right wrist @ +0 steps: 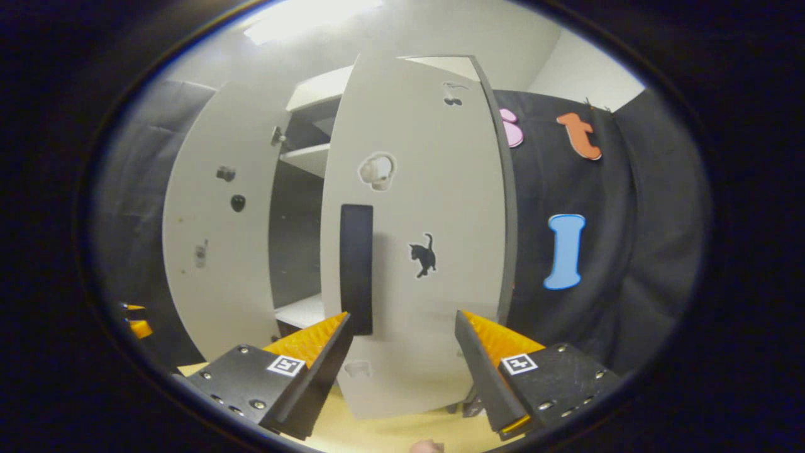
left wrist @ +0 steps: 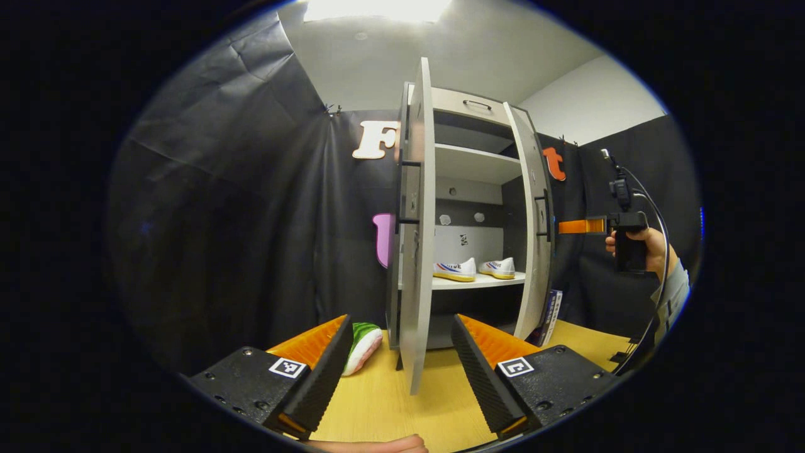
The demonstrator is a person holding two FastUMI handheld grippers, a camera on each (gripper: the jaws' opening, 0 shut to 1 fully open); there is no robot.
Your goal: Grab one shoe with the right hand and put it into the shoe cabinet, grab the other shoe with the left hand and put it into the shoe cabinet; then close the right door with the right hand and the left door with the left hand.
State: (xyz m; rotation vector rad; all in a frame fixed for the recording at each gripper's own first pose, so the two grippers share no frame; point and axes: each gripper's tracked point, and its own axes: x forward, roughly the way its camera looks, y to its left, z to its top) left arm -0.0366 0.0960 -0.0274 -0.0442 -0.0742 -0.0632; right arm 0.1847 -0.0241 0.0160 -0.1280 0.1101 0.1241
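Both shoes (left wrist: pixel 475 269) stand on the cabinet shelf (left wrist: pixel 478 282). My right claw (right wrist: pixel 402 352), fingers apart and holding nothing, faces the right door (right wrist: pixel 415 251); its upright black handle (right wrist: pixel 356 269) lies just ahead, slightly left. My left claw (left wrist: pixel 399 358) is also apart, before the left door (left wrist: pixel 416 251).

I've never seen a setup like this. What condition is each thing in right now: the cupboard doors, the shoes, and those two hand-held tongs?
Left white cabinet door: wide open, edge-on in the left gripper view.
Right white cabinet door: partly open, black handle facing the right tongs.
Pair of white shoes with yellow soles: side by side on the cabinet shelf.
Left orange-and-black tongs: open, empty.
Right orange-and-black tongs: open, empty, close to the right door.
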